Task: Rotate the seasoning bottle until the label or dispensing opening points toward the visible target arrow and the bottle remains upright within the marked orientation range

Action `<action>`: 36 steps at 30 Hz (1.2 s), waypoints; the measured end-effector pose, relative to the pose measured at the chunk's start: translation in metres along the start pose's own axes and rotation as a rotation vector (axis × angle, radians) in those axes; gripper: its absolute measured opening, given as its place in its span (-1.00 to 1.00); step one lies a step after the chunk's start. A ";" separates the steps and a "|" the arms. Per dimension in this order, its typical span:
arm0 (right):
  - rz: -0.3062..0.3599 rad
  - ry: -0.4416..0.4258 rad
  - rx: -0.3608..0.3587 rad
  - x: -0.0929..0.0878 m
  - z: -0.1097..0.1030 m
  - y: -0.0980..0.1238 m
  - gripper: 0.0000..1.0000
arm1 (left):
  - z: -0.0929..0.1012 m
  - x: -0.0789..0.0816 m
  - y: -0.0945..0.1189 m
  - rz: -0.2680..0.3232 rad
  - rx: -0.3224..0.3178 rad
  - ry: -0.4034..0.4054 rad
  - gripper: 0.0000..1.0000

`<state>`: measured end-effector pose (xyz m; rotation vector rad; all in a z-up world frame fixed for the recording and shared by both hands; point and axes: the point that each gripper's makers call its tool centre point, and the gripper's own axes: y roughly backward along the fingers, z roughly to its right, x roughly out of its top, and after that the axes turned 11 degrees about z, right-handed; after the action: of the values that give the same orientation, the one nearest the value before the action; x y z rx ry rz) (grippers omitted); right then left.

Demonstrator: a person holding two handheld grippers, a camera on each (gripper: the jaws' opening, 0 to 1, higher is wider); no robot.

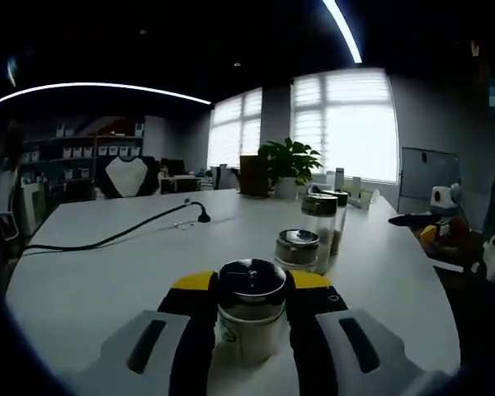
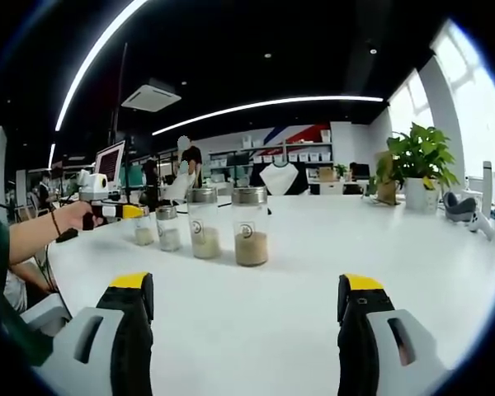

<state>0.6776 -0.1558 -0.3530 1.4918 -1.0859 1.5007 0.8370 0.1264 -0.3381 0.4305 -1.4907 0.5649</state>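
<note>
- Nearest the lens in the left gripper view, the left gripper has its two black, yellow-tipped jaws closed against the sides of a seasoning bottle, which stands upright on the white table.
- Bottle details: metal cap on top, pale contents below. Its label and dispensing opening cannot be made out; the lower body is partly hidden by the jaws.
- Ahead of the left jaws and slightly to the right: a short metal-capped jar and, just behind it, a tall bottle. A further bottle behind them is mostly hidden.
- Left of the jaws, farther out: a black cable lies across the table.
- Far end of the table: a potted plant.
- Right gripper: jaws wide apart, holding nothing, bare table between them.
- Ahead of the right jaws: four bottles in a row; their labels are too small to read.
- Left edge of the right gripper view: a person's forearm, cut off by the frame.
- No target arrow can be made out.
</note>
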 end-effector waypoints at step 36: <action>-0.001 0.005 -0.004 0.000 0.000 0.001 0.90 | -0.005 -0.001 0.001 0.005 0.228 -0.021 -0.33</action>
<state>0.6769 -0.1562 -0.3527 1.4851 -1.0849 1.4998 0.8400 0.1300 -0.3392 0.6114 -1.4535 0.7392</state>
